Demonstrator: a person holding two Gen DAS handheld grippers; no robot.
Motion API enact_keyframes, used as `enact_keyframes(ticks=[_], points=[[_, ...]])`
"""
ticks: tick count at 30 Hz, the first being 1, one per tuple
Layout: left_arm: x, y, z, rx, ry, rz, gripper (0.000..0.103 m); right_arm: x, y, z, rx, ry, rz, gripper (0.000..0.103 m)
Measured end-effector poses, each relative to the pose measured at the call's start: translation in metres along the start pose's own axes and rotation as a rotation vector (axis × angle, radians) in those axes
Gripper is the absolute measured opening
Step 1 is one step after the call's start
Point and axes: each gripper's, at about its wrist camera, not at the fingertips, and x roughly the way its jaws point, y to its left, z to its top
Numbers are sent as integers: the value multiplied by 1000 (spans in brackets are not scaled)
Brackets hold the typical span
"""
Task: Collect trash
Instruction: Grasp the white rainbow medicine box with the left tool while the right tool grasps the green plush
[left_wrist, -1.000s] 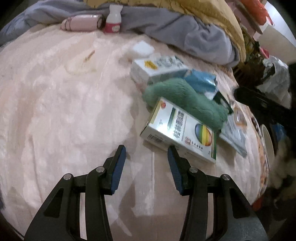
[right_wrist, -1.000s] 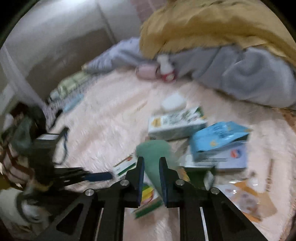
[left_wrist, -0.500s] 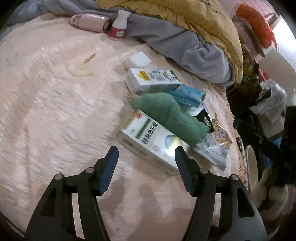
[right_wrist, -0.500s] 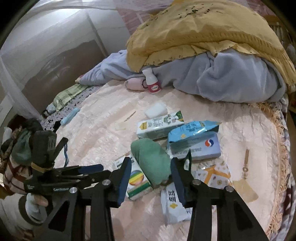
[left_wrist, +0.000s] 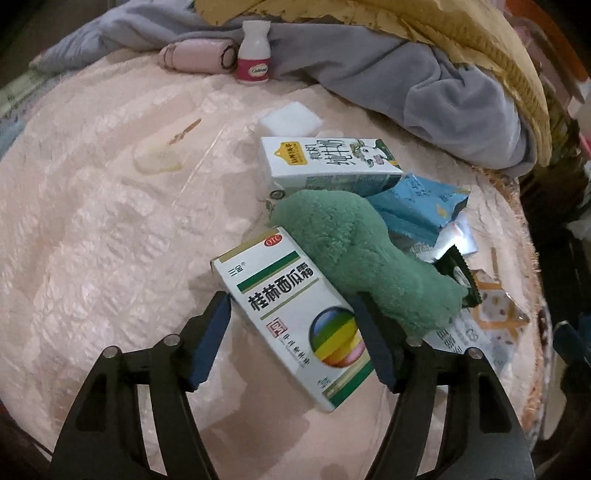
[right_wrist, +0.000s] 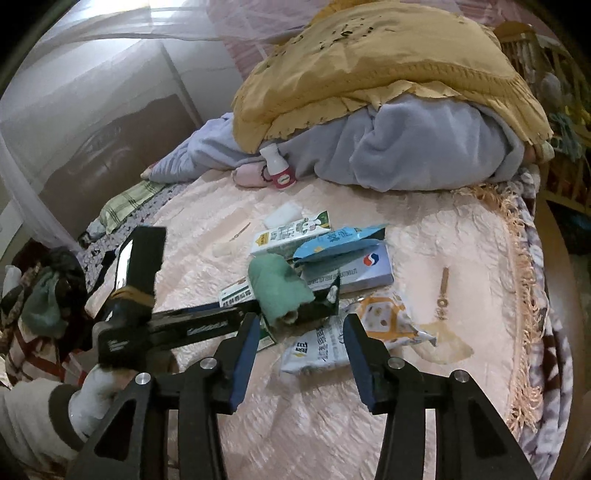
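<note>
Medicine box (left_wrist: 295, 317), green sock (left_wrist: 354, 254) overlapping, milk carton (left_wrist: 328, 162) behind

The left gripper (left_wrist: 293, 325) points steeply down, jaws just opened wide. The right gripper (right_wrist: 301, 341) points down, jaws just opened, nothing pressed. A gloved hand (right_wrist: 98, 393) holds the left one.

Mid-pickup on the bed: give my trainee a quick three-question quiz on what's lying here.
1. True or false: the small white bottle stands upright.
2. What lies across the white medicine box? A: green plush item. B: blue packet. C: pink roll.
3. Fill in: seen from the left wrist, the white foam pad lies just beyond the ___ carton.

Key: 1 true; 2 A; 3 milk.
</note>
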Motion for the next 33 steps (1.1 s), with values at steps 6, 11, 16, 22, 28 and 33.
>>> enact_keyframes(ticks=[6,11,16,22,28,33], points=[[6,-2,-7,127,19,15,76,3,2,-3,7,1,12,46],[-8,33,-14,181,69,-32,63,10,15,0,-33,19,32,49],[-28,72,-21,169,93,-36,57,45,46,14,-129,66,62,57],[-31,86,-29,156,90,-52,58,120,91,32,-365,158,-92,65],[-21,89,-31,123,68,-89,60,179,91,22,-489,295,-220,41],[-27,86,-29,127,71,-130,57,138,71,27,-299,187,-97,32]])
